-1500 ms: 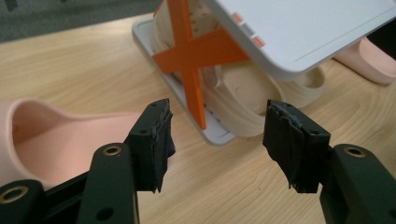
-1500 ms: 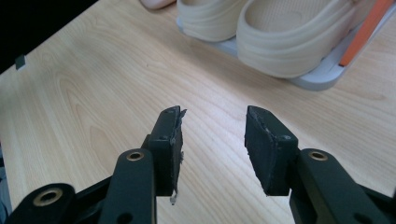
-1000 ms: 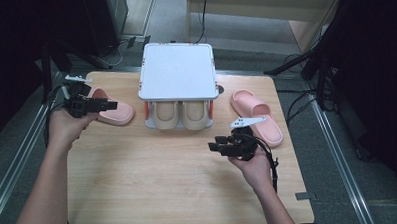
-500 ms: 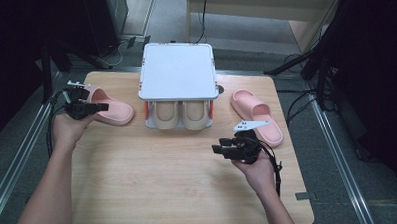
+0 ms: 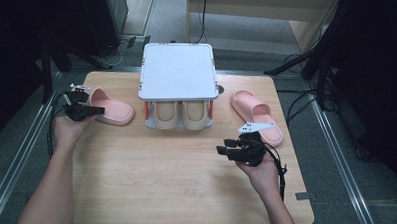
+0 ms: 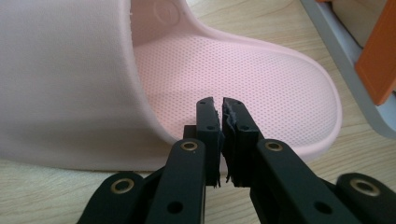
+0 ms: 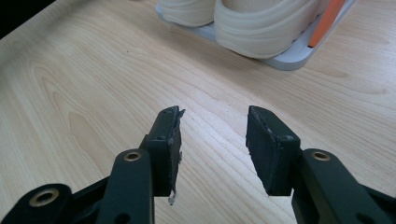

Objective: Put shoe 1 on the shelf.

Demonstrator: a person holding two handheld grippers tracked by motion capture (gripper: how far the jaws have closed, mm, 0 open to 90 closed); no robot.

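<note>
The left gripper (image 5: pixel 89 111) sits at the table's left edge, right against the near side of a pink slipper (image 5: pixel 109 107), and its jaws have just been closing; in the left gripper view they stand almost together, with only a sliver of a gap, and nothing I can see is caught between them. In that view the tips (image 6: pixel 220 107) overlap the slipper's dotted insole (image 6: pixel 243 70), close to its side rim, but whether they touch it I cannot tell. The slipper lies flat on the wooden table (image 5: pixel 159 183), left of the grey shoe rack (image 5: pixel 177 72). Its long axis runs from the strap end at the table's far left toward the rack, and the heel end points at the beige slippers (image 5: pixel 179 115) on the rack's lower shelf. So the slipper lies directly ahead of the left gripper, and the rack lies off to its right, along that long axis. The right gripper (image 5: pixel 228 151) hovers over bare wood near the table's right side, jaws apart and empty, well away from this slipper. It is nearer the second pink slipper (image 5: pixel 256 115), which lies right of the rack. The left hand is clearly the one placed to take this slipper, and I judge it would need to open again to catch the rim.
</note>
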